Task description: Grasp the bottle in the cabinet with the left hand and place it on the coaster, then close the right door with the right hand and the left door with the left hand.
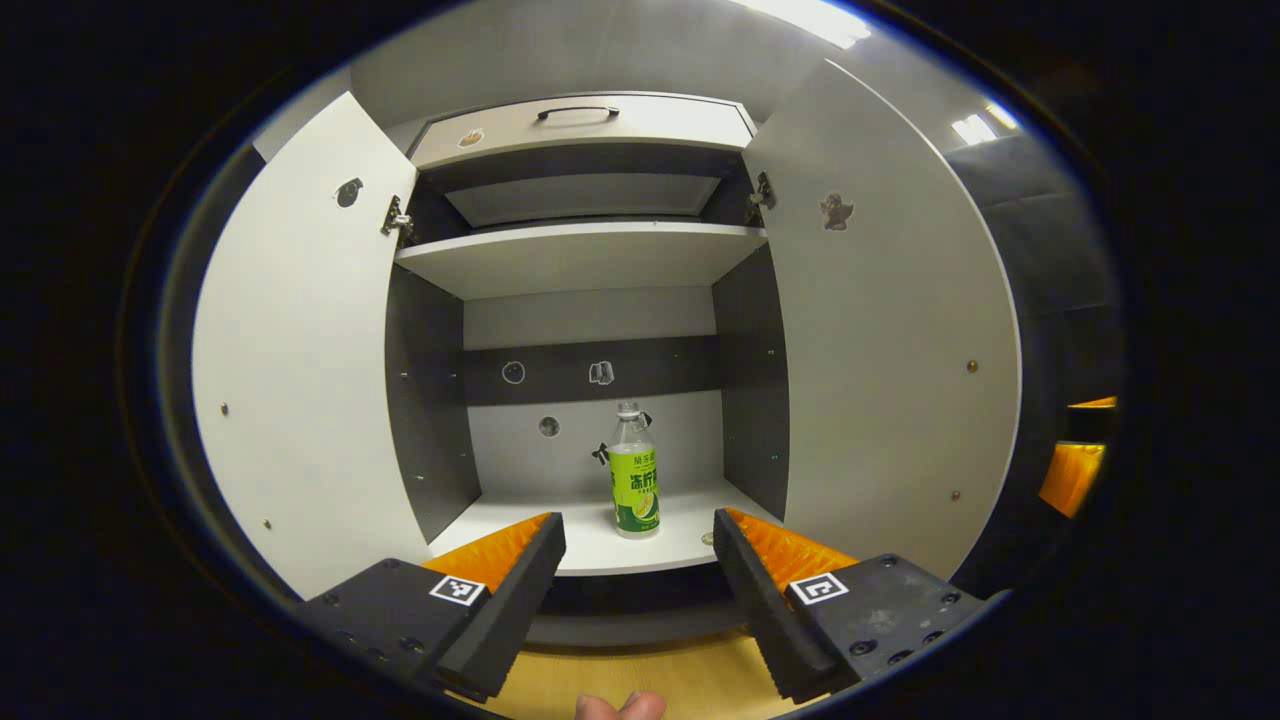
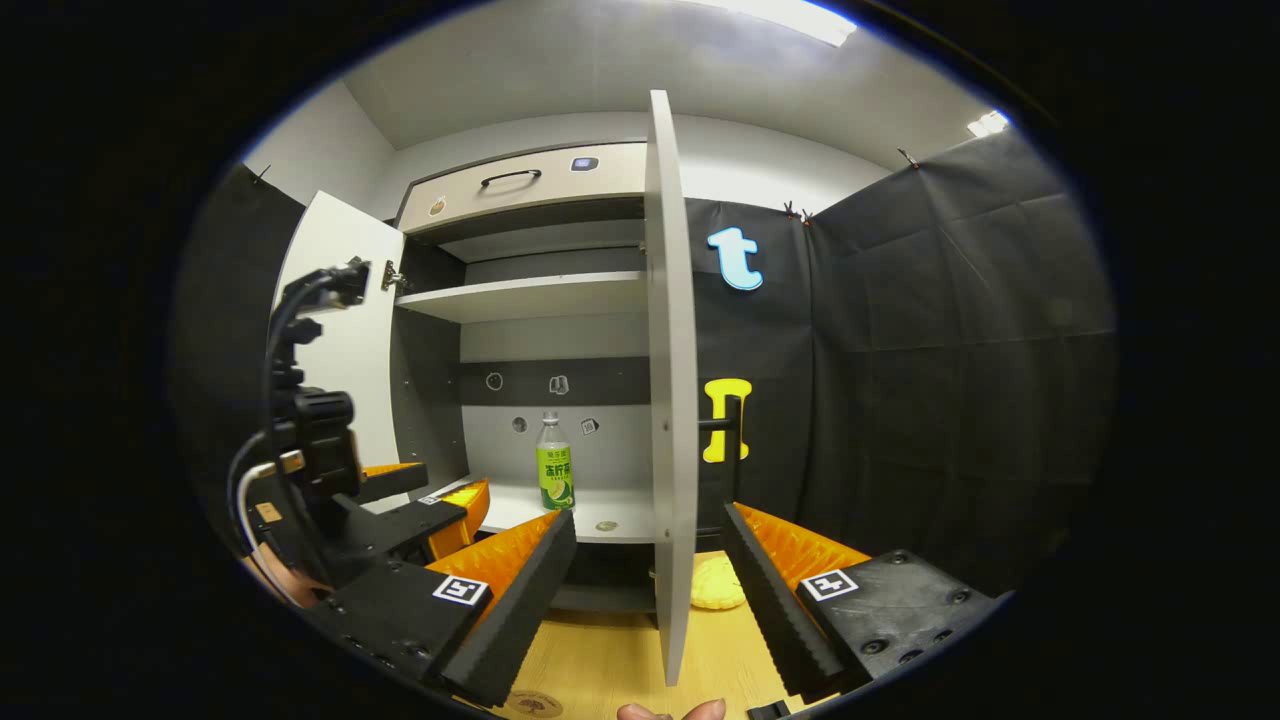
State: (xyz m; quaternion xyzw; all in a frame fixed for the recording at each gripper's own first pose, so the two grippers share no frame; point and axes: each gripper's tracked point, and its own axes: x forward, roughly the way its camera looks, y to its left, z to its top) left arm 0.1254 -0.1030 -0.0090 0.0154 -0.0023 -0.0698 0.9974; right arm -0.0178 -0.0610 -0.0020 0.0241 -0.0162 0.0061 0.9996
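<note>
While both doors stand wide open, we are at the first step: reaching for the bottle (image 1: 634, 470), which stands upright on the lower shelf (image 1: 590, 535) of the cabinet (image 1: 585, 260), at centre frame in the left gripper view. Our left claw (image 1: 638, 545) has its fingers apart and lined up on either side of the bottle, but short of it and holding nothing. Next we judge it must go forward until the fingers flank the bottle's body, then squeeze.

The bottle is clear plastic, round and slim, with a glossy green label and a pale cap. Smooth matte white panels make the left door (image 1: 300, 350) and right door (image 1: 890, 330); the inside walls are dark grey.

At lower centre of the right gripper view, our right claw (image 2: 648, 560) is also parted and empty, straddling the right door's edge. A round coaster (image 2: 533, 704) peeks in on the wooden tabletop (image 2: 600, 660) at the bottom.
</note>
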